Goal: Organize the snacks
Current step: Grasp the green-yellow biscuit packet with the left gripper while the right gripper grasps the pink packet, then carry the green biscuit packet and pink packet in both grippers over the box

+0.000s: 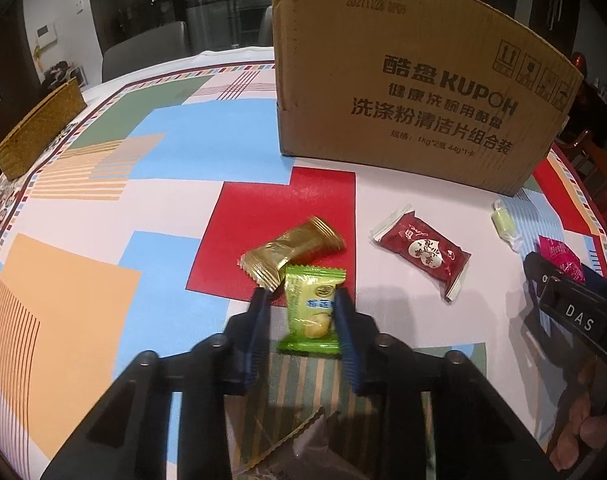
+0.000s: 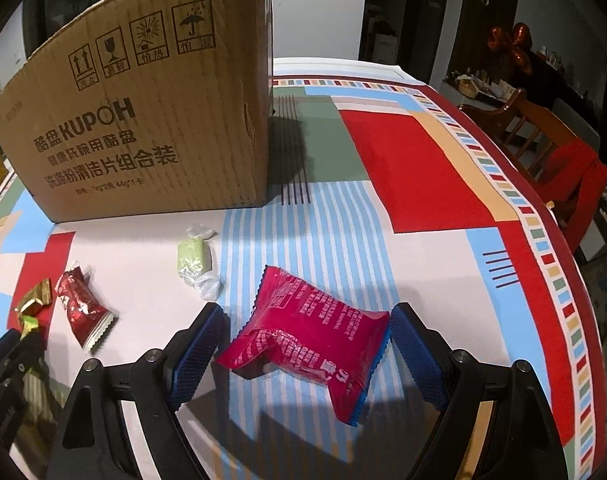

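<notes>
Snacks lie scattered on a table (image 1: 103, 208) with a colourful patterned cloth, in front of a tall cardboard box (image 1: 415, 92) printed with dark Chinese lettering and "KUPOH".

The left gripper (image 1: 301, 300) is clamped on a green packet (image 1: 309, 312): a small crinkle-edged sachet with a pale yellow centre and a round logo, pinched at its sides by both blue pads. Its top edge touches a gold wrapper (image 1: 291, 250), shiny and crumpled, lying on a red patch of the cloth. To the right, well apart, sits a dark red packet (image 1: 423, 250) with a white heart-shaped mark and serrated ends. Nearer the box lies a pale green candy (image 2: 191, 260) in clear twisted film.

The right gripper (image 2: 303, 336) stands wide, with a magenta pouch (image 2: 307, 332) between its fingers. The pouch is puffy, covered in fine white print, and lies on blue-and-white stripes. The right pad looks to be at its edge; the left pad is clear of it.
</notes>
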Demonstrator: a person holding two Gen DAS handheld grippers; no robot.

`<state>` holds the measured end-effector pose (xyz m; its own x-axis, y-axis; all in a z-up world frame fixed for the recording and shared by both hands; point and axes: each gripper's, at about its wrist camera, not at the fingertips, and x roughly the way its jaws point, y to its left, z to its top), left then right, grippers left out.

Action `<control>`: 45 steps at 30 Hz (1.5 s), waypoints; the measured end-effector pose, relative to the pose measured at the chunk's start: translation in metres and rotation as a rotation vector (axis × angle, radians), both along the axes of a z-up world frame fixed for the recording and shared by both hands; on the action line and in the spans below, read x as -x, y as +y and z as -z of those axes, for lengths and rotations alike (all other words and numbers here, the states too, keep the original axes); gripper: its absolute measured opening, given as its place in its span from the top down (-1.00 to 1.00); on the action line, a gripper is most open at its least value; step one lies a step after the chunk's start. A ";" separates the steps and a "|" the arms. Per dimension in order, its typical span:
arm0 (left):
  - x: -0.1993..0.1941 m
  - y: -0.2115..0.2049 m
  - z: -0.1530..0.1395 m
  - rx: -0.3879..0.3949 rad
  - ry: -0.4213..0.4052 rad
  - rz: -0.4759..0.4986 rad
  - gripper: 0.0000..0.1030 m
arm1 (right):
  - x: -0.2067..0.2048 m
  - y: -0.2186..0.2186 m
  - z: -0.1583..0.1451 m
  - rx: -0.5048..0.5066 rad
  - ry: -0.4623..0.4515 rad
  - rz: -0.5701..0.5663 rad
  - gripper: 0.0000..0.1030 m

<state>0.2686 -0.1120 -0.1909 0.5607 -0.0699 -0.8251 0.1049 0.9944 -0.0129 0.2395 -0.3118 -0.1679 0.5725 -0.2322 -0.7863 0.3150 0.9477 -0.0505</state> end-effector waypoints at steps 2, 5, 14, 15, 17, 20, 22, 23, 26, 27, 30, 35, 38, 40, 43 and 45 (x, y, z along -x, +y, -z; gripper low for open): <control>-0.001 0.001 0.000 0.003 0.000 -0.002 0.53 | -0.001 0.000 -0.001 -0.011 -0.005 -0.007 -0.48; 0.000 0.001 -0.001 0.003 -0.002 0.002 0.55 | 0.000 0.004 -0.002 -0.019 -0.007 -0.017 -0.29; 0.005 0.002 -0.012 0.006 -0.033 0.000 0.59 | 0.005 0.011 -0.008 -0.030 -0.015 -0.035 0.10; 0.006 0.002 -0.013 0.008 -0.035 0.000 0.59 | 0.006 0.012 -0.009 -0.032 -0.017 -0.036 0.10; 0.007 0.002 -0.016 0.014 -0.040 0.001 0.59 | 0.008 0.014 -0.012 -0.035 -0.022 -0.037 0.12; 0.010 0.003 -0.022 0.020 -0.050 -0.001 0.59 | 0.011 0.016 -0.018 -0.033 -0.030 -0.040 0.12; 0.011 0.004 -0.025 0.022 -0.059 -0.001 0.59 | 0.013 0.018 -0.022 -0.030 -0.037 -0.042 0.13; 0.012 0.004 -0.027 0.024 -0.064 -0.001 0.59 | 0.014 0.018 -0.025 -0.028 -0.042 -0.042 0.13; 0.015 0.008 -0.033 0.031 -0.075 -0.002 0.59 | 0.017 0.022 -0.033 -0.023 -0.056 -0.047 0.13; 0.017 0.009 -0.035 0.033 -0.079 -0.004 0.59 | 0.017 0.023 -0.035 -0.021 -0.058 -0.048 0.13; 0.020 0.013 -0.040 0.038 -0.087 -0.009 0.59 | 0.019 0.026 -0.042 -0.017 -0.070 -0.055 0.13; 0.024 0.021 -0.051 0.046 -0.108 -0.017 0.59 | 0.024 0.035 -0.052 -0.013 -0.087 -0.067 0.13; 0.027 0.026 -0.058 0.050 -0.118 -0.021 0.59 | 0.027 0.040 -0.058 -0.011 -0.097 -0.074 0.13; 0.028 0.028 -0.062 0.052 -0.125 -0.023 0.59 | 0.029 0.043 -0.062 -0.010 -0.103 -0.078 0.13; 0.028 0.031 -0.067 0.056 -0.131 -0.028 0.59 | 0.030 0.047 -0.067 -0.007 -0.112 -0.086 0.13; 0.029 0.033 -0.071 0.059 -0.136 -0.029 0.59 | 0.031 0.050 -0.071 -0.006 -0.120 -0.092 0.13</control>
<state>0.2399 -0.0785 -0.1198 0.6694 -0.0984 -0.7363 0.0808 0.9949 -0.0596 0.2086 -0.2622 -0.0966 0.6807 -0.1701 -0.7125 0.2305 0.9730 -0.0121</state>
